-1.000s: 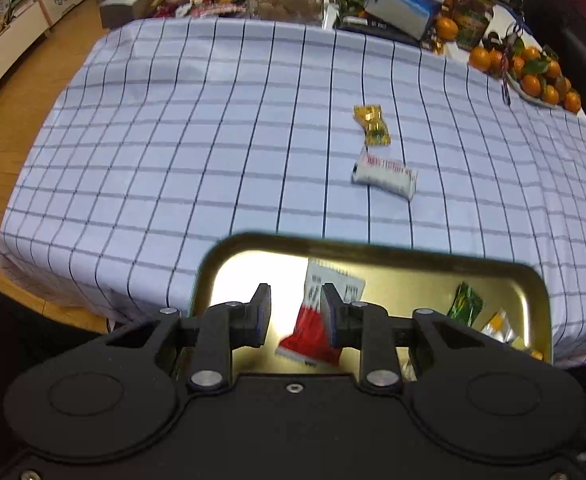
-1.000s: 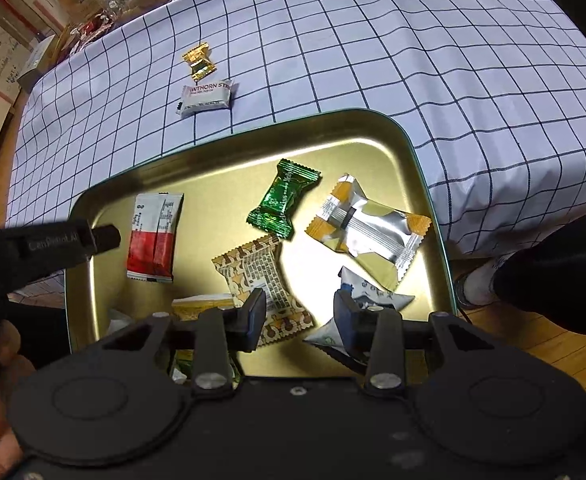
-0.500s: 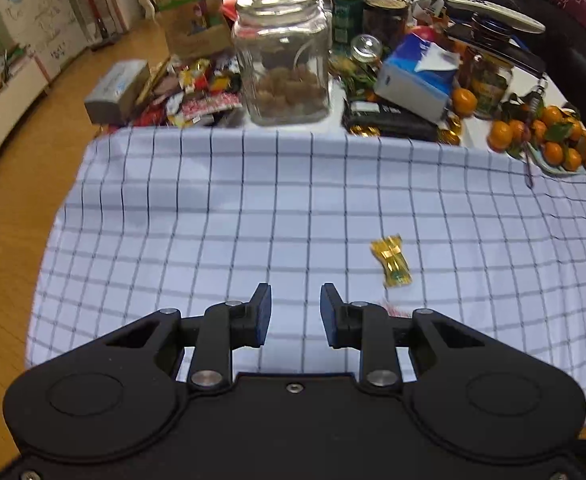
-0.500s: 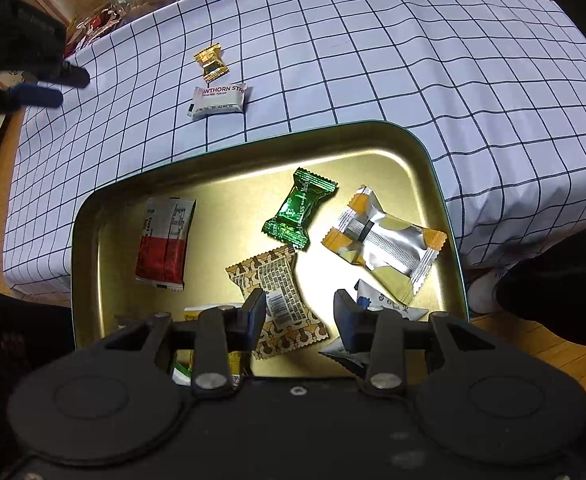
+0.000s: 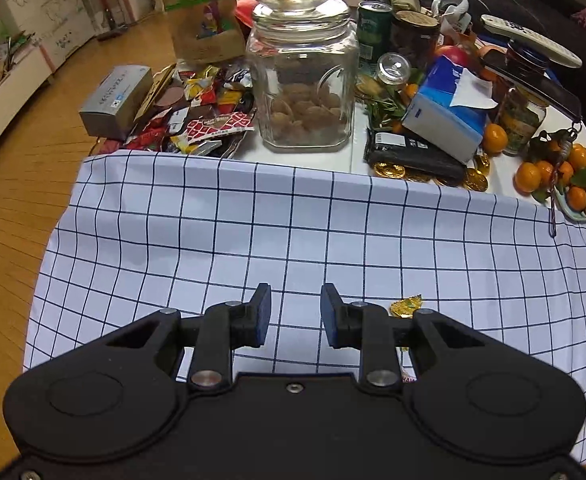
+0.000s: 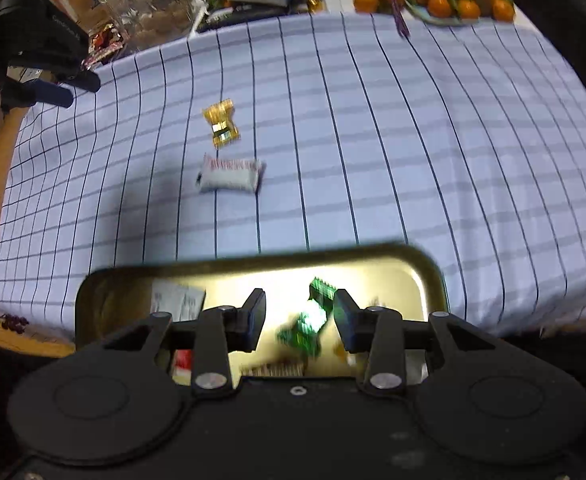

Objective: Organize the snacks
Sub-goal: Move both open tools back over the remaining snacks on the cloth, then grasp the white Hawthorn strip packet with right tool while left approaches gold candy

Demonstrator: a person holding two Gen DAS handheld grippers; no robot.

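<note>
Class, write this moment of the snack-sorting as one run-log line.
left hand-held gripper: open, empty | right hand-held gripper: open, empty, over gold tray | gold candy, white packet: loose on checked cloth

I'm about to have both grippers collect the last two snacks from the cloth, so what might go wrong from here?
1. The gold candy and the white packet lie close together; pinching one may nudge the other.
2. The checked cloth is loose and could bunch up under the fingers.
3. The left gripper and the right gripper, both open and empty, might collide heading for the same spot.
</note>
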